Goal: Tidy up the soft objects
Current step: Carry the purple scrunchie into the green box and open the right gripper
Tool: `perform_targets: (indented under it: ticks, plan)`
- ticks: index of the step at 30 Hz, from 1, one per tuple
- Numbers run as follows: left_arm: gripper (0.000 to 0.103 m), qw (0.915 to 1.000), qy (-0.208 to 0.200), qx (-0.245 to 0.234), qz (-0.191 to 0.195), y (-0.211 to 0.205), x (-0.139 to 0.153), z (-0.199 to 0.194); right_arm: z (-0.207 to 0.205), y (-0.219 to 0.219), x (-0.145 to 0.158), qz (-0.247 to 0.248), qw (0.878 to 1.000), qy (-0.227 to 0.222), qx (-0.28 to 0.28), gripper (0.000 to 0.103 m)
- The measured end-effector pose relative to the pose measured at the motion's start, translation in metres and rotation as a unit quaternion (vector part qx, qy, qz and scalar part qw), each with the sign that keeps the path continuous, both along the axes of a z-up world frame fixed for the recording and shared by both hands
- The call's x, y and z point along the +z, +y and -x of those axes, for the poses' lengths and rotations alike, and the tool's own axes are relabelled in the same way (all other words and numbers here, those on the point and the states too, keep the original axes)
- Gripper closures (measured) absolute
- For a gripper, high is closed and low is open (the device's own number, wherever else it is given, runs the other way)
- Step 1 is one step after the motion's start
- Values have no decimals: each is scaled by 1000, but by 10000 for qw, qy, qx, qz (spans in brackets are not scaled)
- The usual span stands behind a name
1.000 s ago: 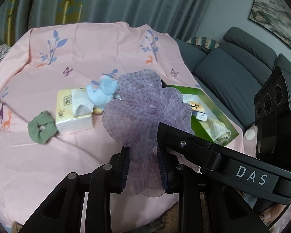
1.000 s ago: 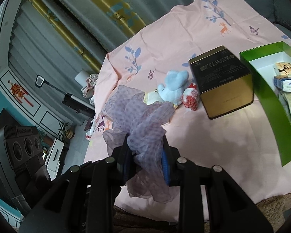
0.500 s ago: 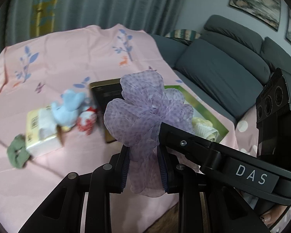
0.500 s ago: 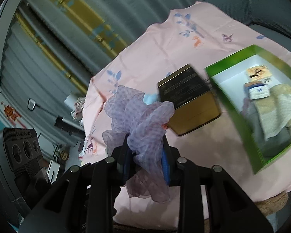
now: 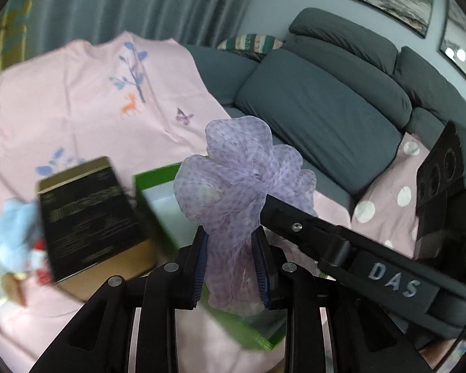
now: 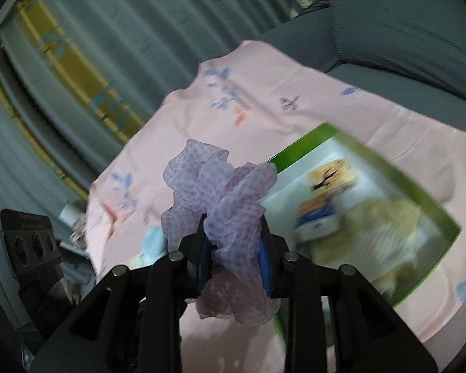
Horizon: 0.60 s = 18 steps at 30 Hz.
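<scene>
Right wrist view: green box [image 6: 351, 149] holds what looks like folded cloth [image 6: 385, 236]; both grippers clamp the lilac scarf [image 6: 220, 192].

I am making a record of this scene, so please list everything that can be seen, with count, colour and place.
gauze scrunchie: one, lilac with dots, held between both tongs
tray: one, green outside and white inside, on the cloth; holds a cream towel and two small packets, blurred
box: one, black and gold, left of the tray
plush toy: one, light blue, left of the box, blurred
tablecloth: one, pink with printed leaves and deer
sofa: one, grey, behind the table
curtain: grey with yellow stripes
left tongs: shut on the scrunchie
right tongs: shut on the scrunchie
</scene>
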<state>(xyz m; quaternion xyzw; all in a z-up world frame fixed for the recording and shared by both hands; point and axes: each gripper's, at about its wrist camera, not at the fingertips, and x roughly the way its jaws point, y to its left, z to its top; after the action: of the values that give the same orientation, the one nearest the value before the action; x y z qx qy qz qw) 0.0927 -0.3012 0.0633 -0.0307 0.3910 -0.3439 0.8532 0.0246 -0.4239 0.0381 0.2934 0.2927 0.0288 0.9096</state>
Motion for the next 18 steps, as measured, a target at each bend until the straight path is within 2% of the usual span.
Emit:
perform_targets:
  ticks: [4,8,11,18]
  plan:
    - [75,9997,184,-54,-174,-25,-17,-22,-22,-31,-19,-300,9991,185,-241,75]
    - [75,9981,263,4,-552,-46,-33,-39,-44,-47,-40,-578,9971,326,-374,75]
    - [75,9957,273,30,-884,-60,-48,-45,-55,-52,-56,-546,9937,764,-616,75]
    - [75,9943,523,-154,-919,-79,-69,-44,-50,-71,-73,-471,9871,1099,-1062,74]
